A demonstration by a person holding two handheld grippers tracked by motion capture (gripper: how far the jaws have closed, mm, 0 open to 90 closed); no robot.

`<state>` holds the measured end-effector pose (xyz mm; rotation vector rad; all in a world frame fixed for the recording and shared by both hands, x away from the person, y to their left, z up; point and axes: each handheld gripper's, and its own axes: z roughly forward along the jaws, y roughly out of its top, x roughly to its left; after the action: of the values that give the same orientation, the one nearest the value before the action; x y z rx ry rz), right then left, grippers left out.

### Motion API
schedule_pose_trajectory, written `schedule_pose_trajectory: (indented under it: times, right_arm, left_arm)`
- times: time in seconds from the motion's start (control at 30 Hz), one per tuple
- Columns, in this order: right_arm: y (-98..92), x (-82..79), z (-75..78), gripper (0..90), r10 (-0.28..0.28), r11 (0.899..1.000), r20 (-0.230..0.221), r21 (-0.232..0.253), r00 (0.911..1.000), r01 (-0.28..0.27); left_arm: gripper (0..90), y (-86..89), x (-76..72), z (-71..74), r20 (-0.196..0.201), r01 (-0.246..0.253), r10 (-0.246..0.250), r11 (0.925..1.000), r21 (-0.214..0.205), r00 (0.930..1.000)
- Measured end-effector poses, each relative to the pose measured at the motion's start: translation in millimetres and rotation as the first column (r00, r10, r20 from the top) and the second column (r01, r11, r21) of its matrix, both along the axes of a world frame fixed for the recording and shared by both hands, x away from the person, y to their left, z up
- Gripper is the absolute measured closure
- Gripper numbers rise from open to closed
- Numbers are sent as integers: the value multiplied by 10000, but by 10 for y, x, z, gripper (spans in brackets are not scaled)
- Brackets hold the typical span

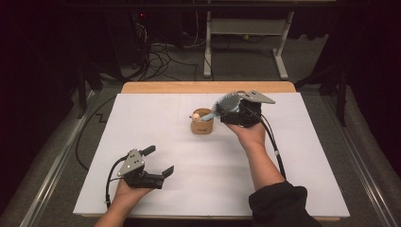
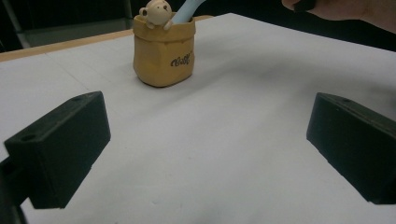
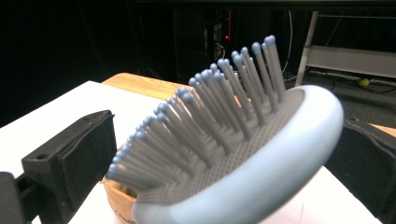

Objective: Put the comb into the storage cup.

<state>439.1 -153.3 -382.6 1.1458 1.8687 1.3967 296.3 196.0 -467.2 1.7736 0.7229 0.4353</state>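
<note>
Plastic hairbrush (image 1: 227,102), light and stiff, stands handle-down in the little tan bear cup (image 1: 202,121) mid-table. Right hand-held gripper (image 1: 235,109) has its jaws around the brush head, looks clamped on the smooth rim. Bristles flex, so pinch the rim or handle. Left hand-held gripper (image 1: 160,162) sits wide open, empty, near the front edge.

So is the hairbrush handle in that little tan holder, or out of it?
In. The hairbrush handle slants down into the tan holder beside its bear figure, with the bristled head between the right gripper's jaws.
</note>
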Motion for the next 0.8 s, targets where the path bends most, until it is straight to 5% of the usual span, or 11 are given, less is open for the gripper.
schedule_pose_trajectory:
  times: [0.47, 0.8]
  right_arm:
    - [-20, -142, -30, 2, 165, 9998, 20, -80, 9999, -165]
    - [-111, -287, -192, 2, 250, 9994, -105, -233, 9996, -253]
  left_arm:
    - [8, 29, 15, 15, -187, 45, -51, 9995, -322, 9998]
    - [6, 56, 28, 17, -193, -19, 13, 9994, -347, 9998]
